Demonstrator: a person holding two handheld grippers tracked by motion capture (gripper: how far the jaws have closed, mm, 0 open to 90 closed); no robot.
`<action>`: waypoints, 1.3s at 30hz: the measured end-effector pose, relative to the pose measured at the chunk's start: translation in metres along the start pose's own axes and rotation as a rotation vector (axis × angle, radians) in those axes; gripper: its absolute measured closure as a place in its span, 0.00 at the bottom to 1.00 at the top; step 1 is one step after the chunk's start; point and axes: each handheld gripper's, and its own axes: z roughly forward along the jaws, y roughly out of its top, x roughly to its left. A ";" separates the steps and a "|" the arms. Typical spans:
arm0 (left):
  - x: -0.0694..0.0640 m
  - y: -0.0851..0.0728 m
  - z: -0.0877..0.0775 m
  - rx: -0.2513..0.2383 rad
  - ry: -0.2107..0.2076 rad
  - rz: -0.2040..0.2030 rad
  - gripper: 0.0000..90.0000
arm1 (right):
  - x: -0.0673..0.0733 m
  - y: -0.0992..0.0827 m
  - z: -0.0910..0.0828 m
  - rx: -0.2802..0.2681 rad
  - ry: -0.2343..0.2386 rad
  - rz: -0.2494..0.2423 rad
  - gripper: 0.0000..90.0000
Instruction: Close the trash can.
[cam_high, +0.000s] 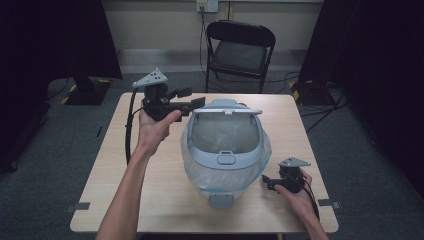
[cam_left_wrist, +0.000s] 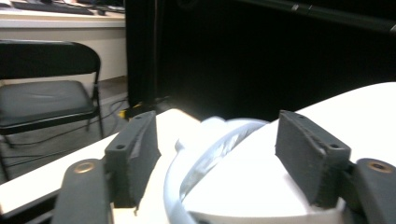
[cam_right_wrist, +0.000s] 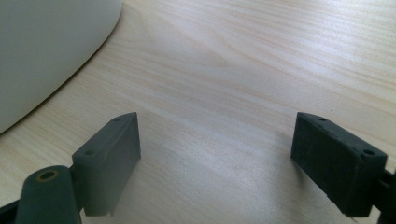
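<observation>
A pale blue-grey bin (cam_high: 225, 159) lined with a clear plastic bag (cam_high: 226, 133) stands in the middle of the wooden table (cam_high: 150, 192). A lid part (cam_high: 227, 110) lies across the bin's far rim. My left gripper (cam_high: 189, 99) hovers at the bin's far left corner, aimed at the rim, open. In the left gripper view the rim (cam_left_wrist: 205, 154) curves between the wide-apart jaws of that gripper (cam_left_wrist: 215, 126), with no pad on it. My right gripper (cam_high: 267, 181) sits low by the bin's front right, open. Its jaws (cam_right_wrist: 217, 126) have bare table between them, and the bin's wall (cam_right_wrist: 46, 46) is to the upper left.
A black folding chair (cam_high: 240, 47) stands behind the table and appears in the left gripper view (cam_left_wrist: 42, 93). Dark curtains hang at both sides. Cables trail on the grey floor. Bare tabletop lies to the left and front of the bin.
</observation>
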 end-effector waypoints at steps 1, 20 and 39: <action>-0.001 -0.002 -0.001 -0.004 -0.004 -0.004 0.30 | 0.000 0.000 0.000 0.000 0.000 0.000 0.16; -0.028 -0.026 0.005 0.003 -0.062 0.022 0.28 | 0.000 0.000 0.000 0.000 0.000 0.001 0.16; -0.066 -0.036 0.019 0.082 -0.086 0.129 0.21 | 0.000 0.000 0.000 0.000 0.000 0.001 0.16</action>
